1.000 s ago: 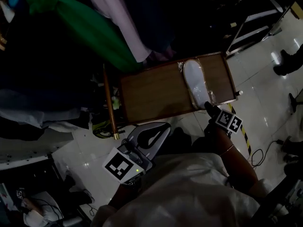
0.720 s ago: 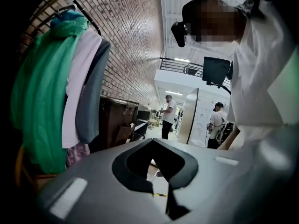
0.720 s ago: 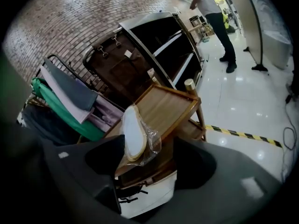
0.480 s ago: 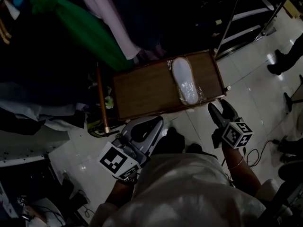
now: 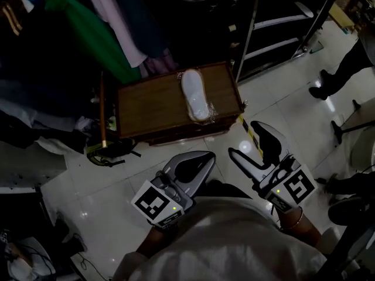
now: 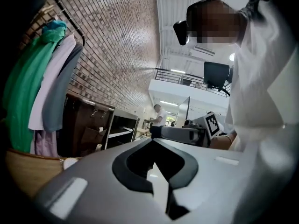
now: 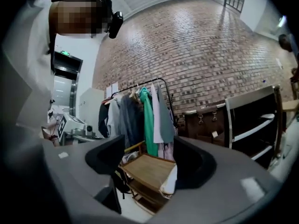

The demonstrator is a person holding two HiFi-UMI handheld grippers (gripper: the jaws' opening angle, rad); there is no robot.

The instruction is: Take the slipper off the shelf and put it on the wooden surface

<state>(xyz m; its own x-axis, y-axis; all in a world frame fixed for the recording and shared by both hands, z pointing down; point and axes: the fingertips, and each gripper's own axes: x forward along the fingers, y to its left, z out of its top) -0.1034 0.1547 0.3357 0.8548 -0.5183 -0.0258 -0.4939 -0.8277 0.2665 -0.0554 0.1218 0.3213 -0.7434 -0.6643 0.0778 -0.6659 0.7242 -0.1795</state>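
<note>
A white slipper [image 5: 195,95] lies on the right part of the wooden surface [image 5: 149,105], a low brown table; plastic wrap shows at its near end. My right gripper [image 5: 242,138] hangs over the floor, well short of the table, open and empty. In the right gripper view the slipper [image 7: 169,181] and wooden surface [image 7: 148,168] show far off between the spread jaws of the right gripper [image 7: 148,149]. My left gripper [image 5: 209,156] is held near the body, shut and empty. Its tips meet in the left gripper view [image 6: 153,141].
A black shelf unit [image 5: 281,31] with pale boards stands right of the table. Clothes on a rack [image 5: 88,22] hang behind and to the left. A wooden stick [image 5: 102,107] stands by the table's left end. A person's legs [image 5: 337,75] are at the right, on a glossy tiled floor.
My right gripper, first at the slipper's near end, has let go and drawn back toward me with its jaws spread. The slipper stays on the wooden surface. The left gripper barely moved.
</note>
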